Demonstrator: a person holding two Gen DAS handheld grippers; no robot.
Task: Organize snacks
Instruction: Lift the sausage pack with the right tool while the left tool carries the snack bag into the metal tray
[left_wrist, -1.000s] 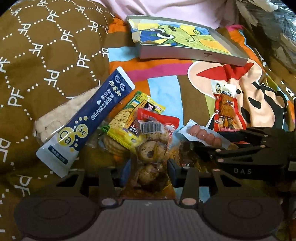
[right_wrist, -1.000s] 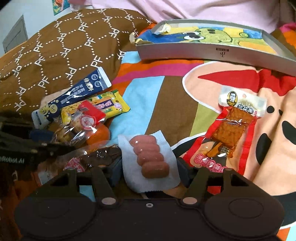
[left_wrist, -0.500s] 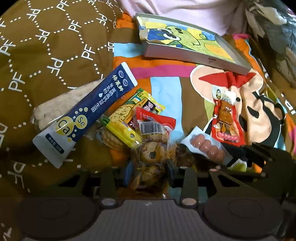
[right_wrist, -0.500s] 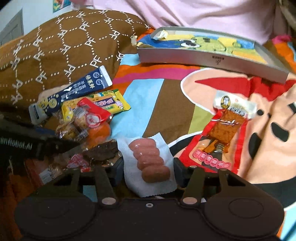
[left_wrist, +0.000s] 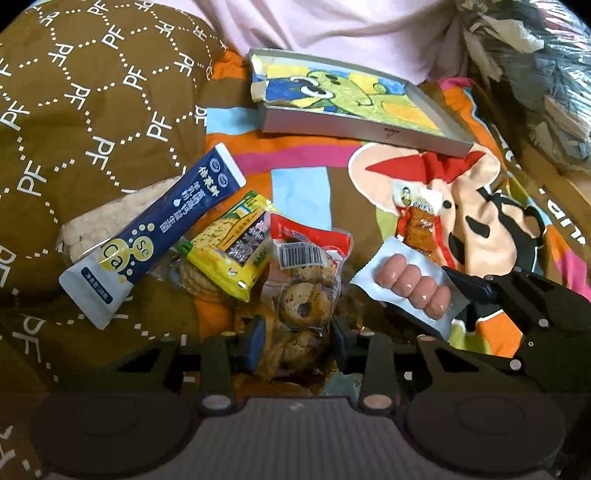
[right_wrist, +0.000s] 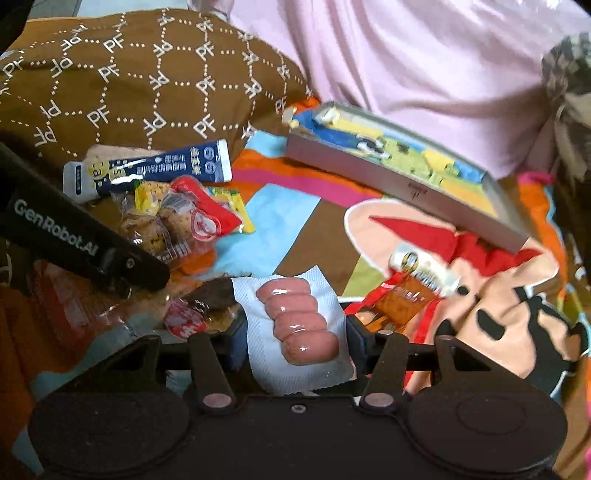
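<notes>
In the left wrist view, a pale cracker pack (left_wrist: 107, 218) at nine o'clock lies half hidden under a navy sachet (left_wrist: 162, 229). A yellow packet (left_wrist: 229, 254) overlaps a round biscuit, mostly covered. The left claw (left_wrist: 295, 334) is closed on a clear pouch of brown snacks (left_wrist: 303, 295), whose lower end is lost between the fingers. At three o'clock the right claw (right_wrist: 295, 343) grips a sausage pack (right_wrist: 295, 325) lifted off the cartoon bedspread (left_wrist: 299, 184), covering part of a red tofu packet (right_wrist: 410, 291). The shallow box (left_wrist: 354, 107) sits at twelve o'clock.
</notes>
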